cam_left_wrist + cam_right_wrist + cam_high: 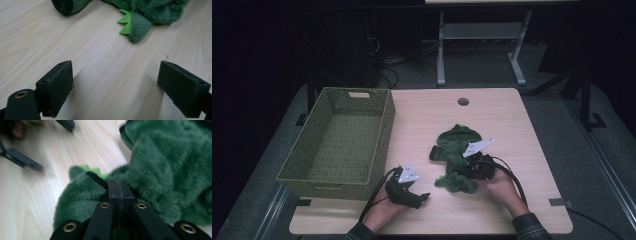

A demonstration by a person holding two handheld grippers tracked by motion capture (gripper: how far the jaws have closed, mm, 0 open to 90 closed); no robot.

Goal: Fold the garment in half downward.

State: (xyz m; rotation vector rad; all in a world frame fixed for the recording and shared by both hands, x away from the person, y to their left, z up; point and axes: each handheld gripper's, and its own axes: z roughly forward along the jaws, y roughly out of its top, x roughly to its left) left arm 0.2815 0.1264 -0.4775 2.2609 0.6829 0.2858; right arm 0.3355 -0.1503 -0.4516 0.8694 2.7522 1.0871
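The right claw (119,192) is pinched tight on the fuzzy green costume (456,157) on the table (512,120), the left claw (117,87) waits wide open and empty, and next the costume likely needs lifting into the basket (382,130).

One desk (422,125) carries everything. On it lies one green plush garment (454,150), with one row of bright green felt spikes (125,23). One woven basket (384,130) stands at the desk's left edge. Two grippers: the left gripper (424,196) and the right gripper (459,172).
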